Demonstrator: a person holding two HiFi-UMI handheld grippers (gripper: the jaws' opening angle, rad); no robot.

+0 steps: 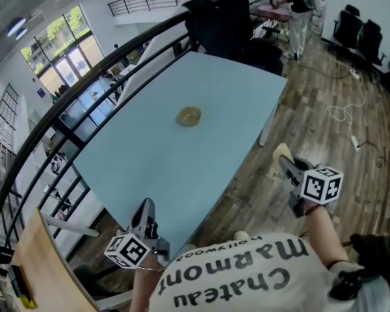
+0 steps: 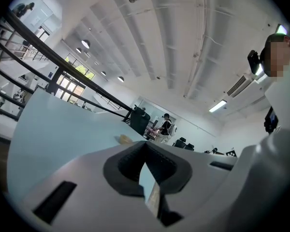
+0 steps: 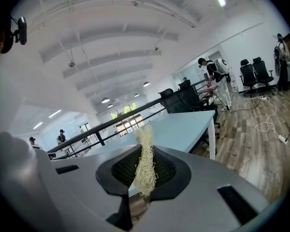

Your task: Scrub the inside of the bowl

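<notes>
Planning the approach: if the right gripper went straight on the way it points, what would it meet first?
Probably the light blue table, near its edge; the right gripper, shut on a fibrous scrubber, points slightly down toward its top. Depth is unclear.

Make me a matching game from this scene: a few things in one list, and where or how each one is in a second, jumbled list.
Things:
1. bowl
2. scrubber
3. left gripper
4. white cable

Places or states:
A. lying loose on the wooden floor
B. shut, with nothing between its fingers
C. alone near the middle of the pale blue table
D. pinched between the shut fingers of the right gripper

Pairs: 1-C, 2-D, 3-B, 4-A
</notes>
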